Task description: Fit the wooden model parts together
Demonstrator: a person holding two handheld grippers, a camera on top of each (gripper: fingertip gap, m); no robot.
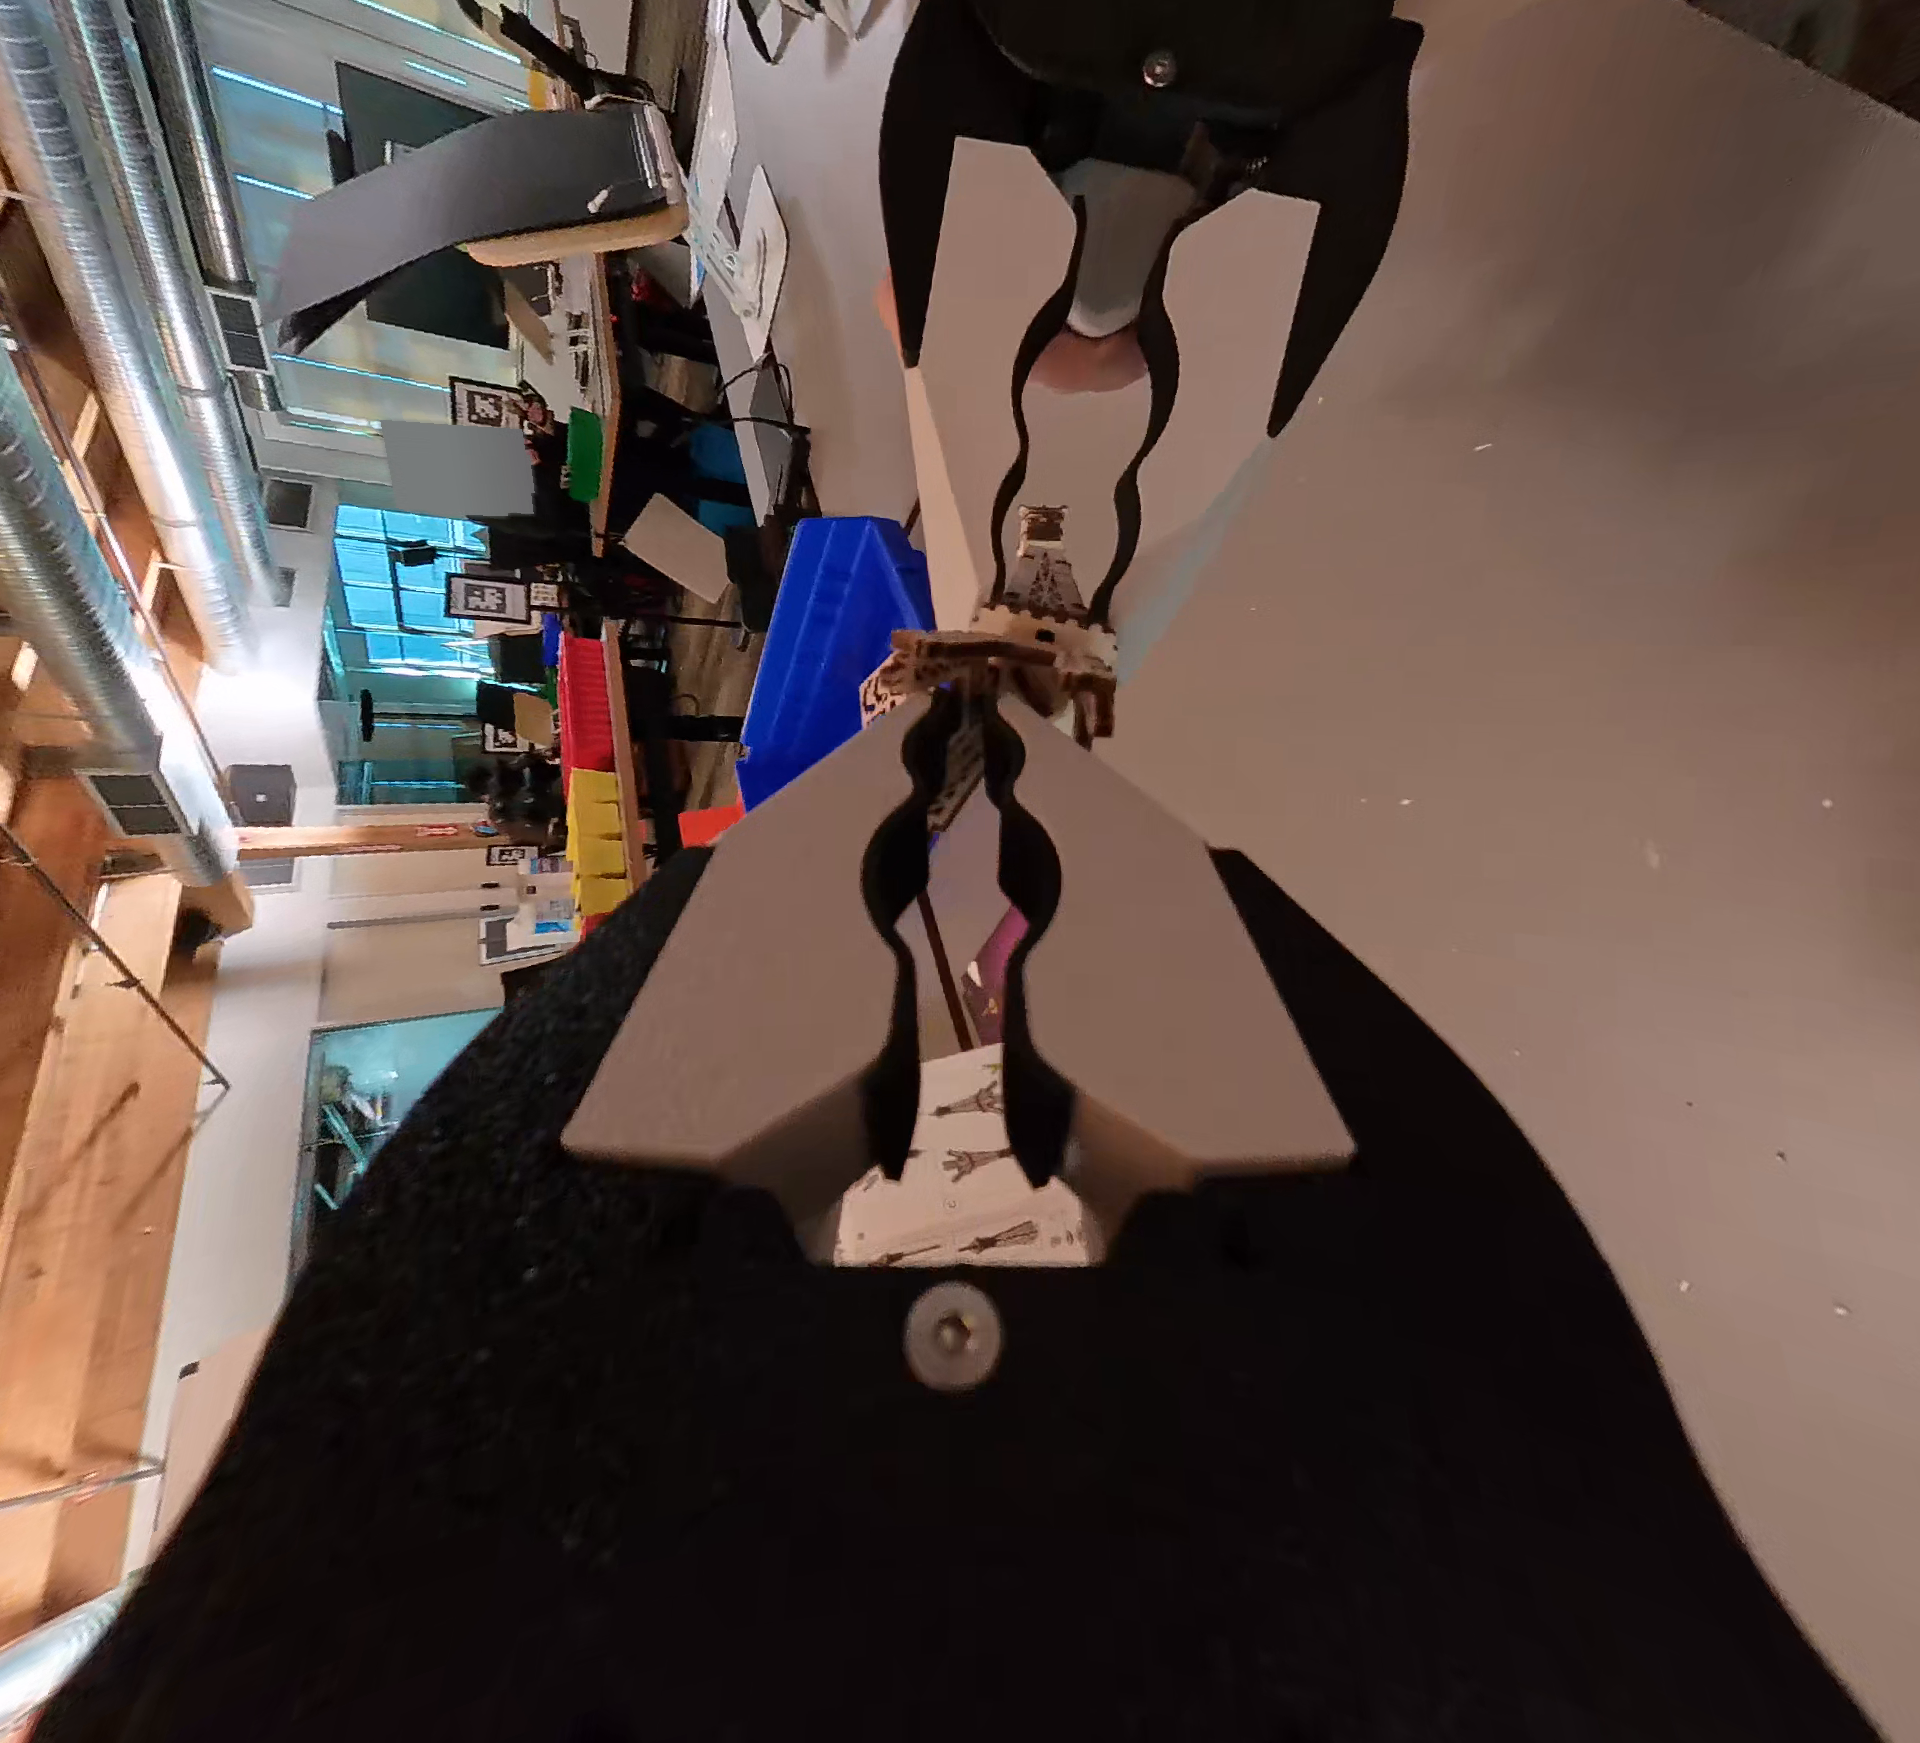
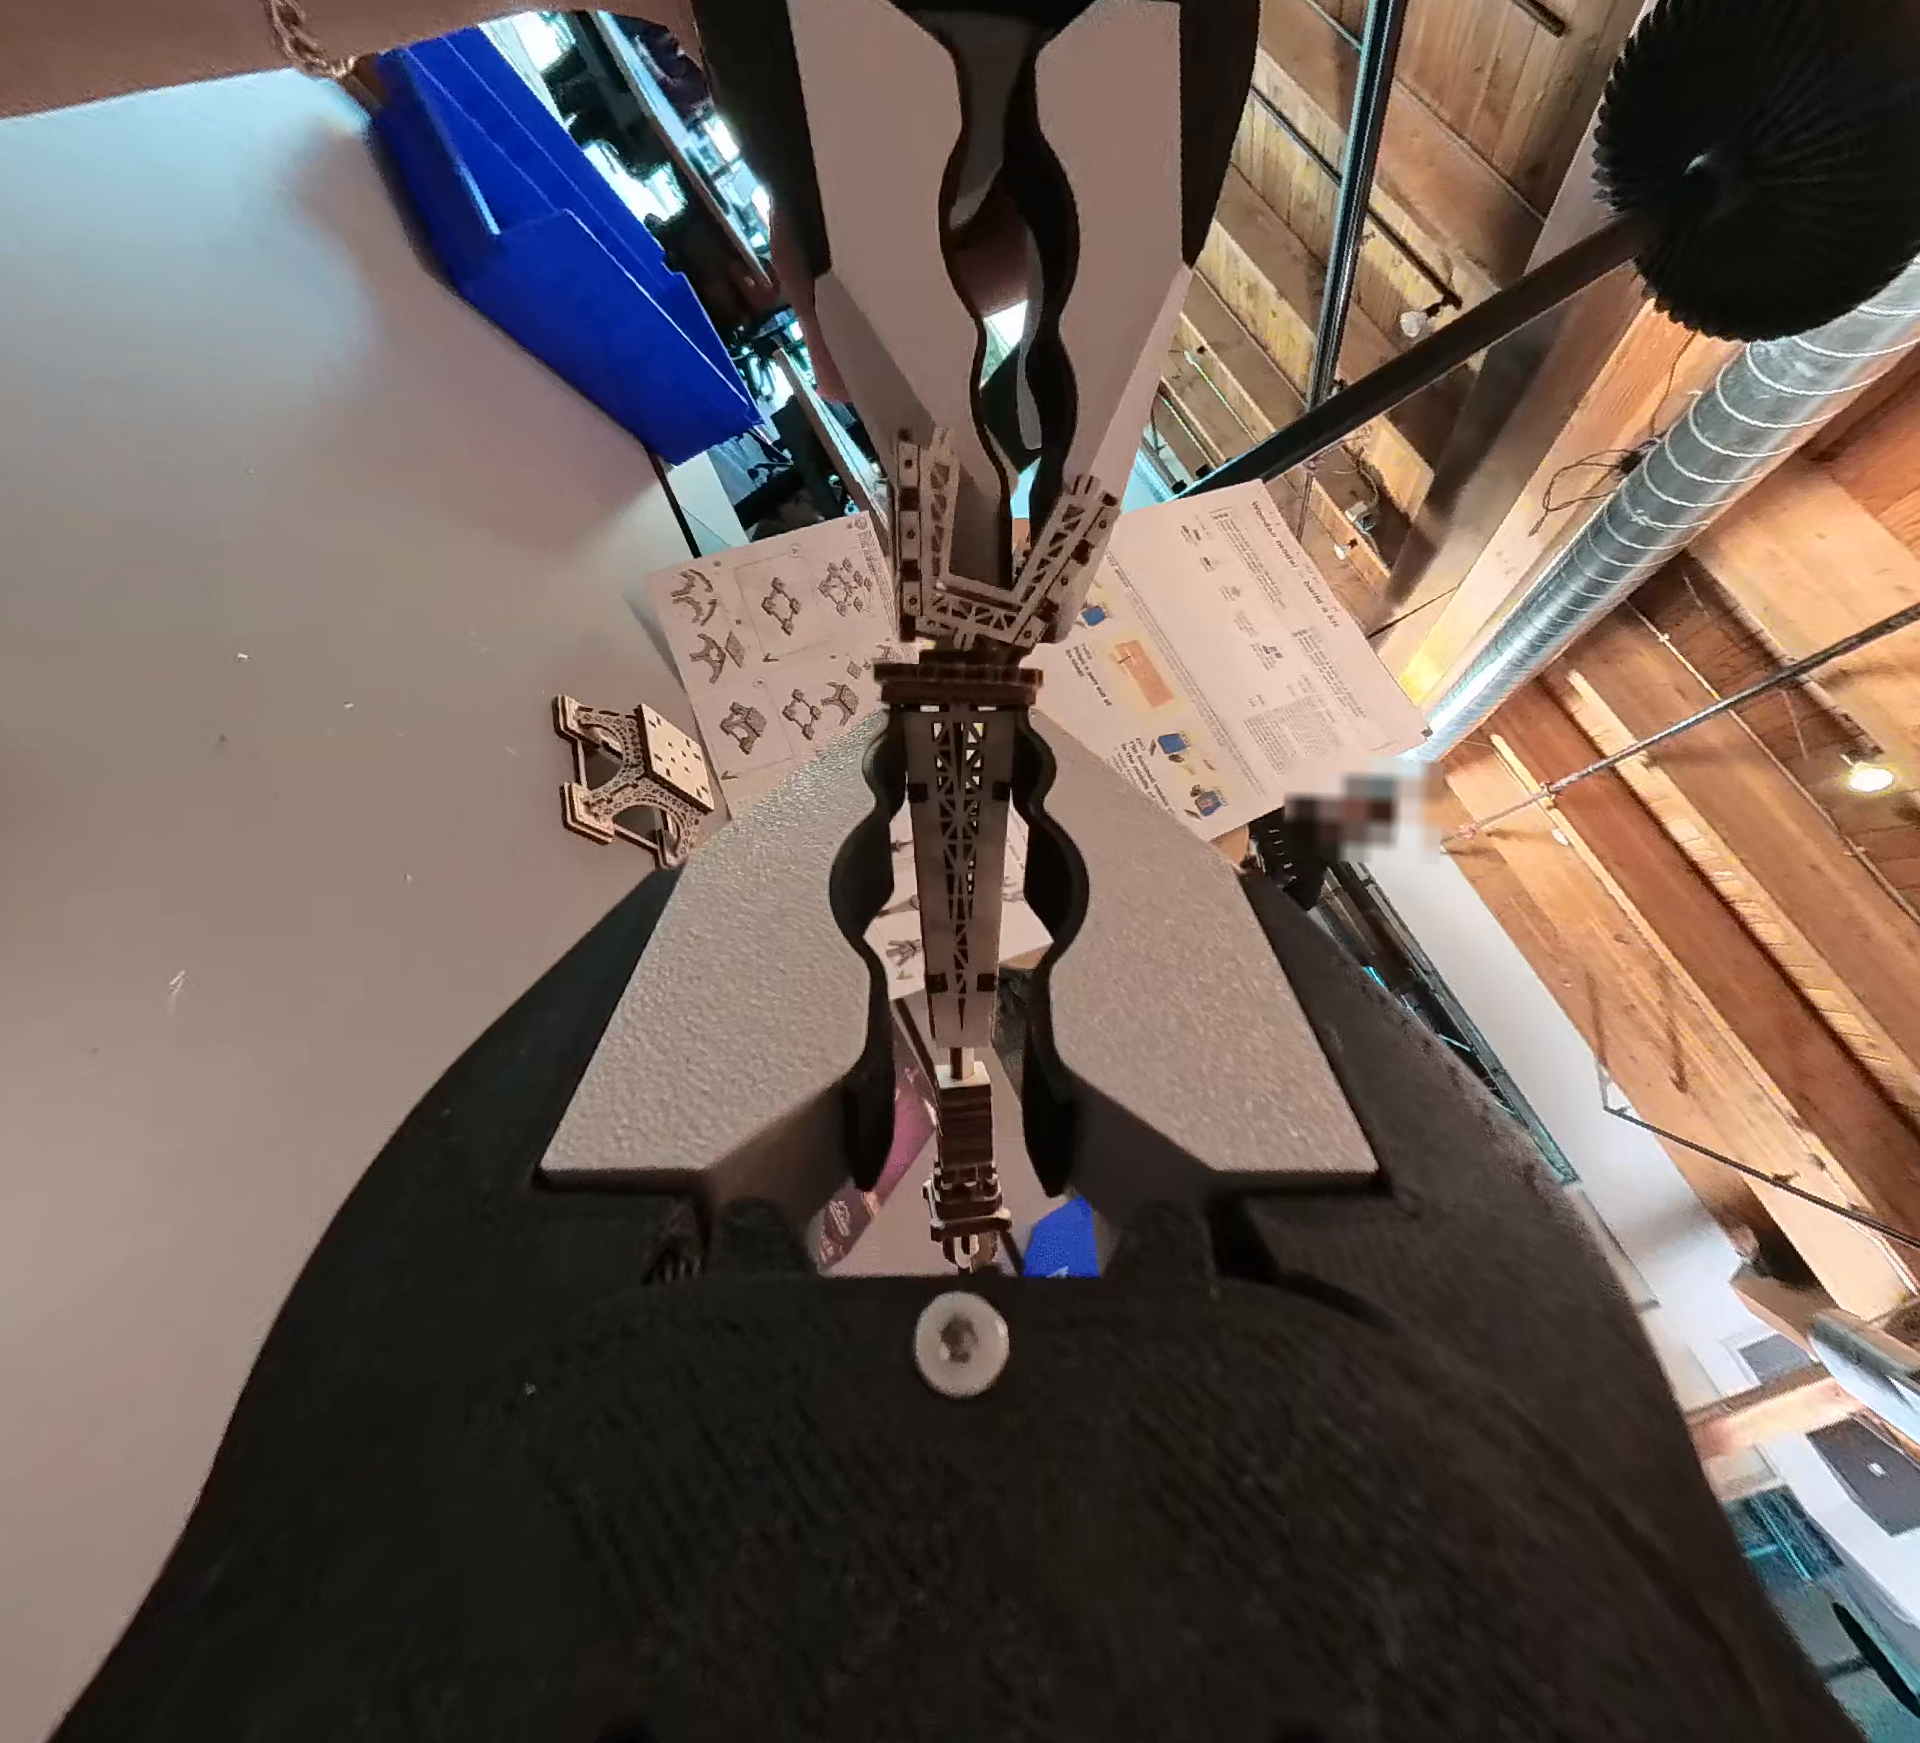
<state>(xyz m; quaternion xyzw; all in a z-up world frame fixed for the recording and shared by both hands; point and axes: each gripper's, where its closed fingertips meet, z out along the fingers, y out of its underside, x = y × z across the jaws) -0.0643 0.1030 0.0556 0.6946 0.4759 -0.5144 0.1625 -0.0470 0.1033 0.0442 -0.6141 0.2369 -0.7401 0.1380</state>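
Two grippers meet tip to tip above the worktop (image 2: 208, 446): right gripper (image 2: 956, 748) clamps the spire section (image 2: 954, 852), long axis along its fingers, against the leg section (image 2: 987, 571) pinched by left gripper (image 1: 961, 737); base piece (image 2: 634, 779) lies near the instruction sheet (image 2: 1247, 633).

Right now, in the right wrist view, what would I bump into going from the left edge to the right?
Blue bin → little wooden tower base on the white table → wooden tower top held in the right gripper → paper instructions → silver duct.
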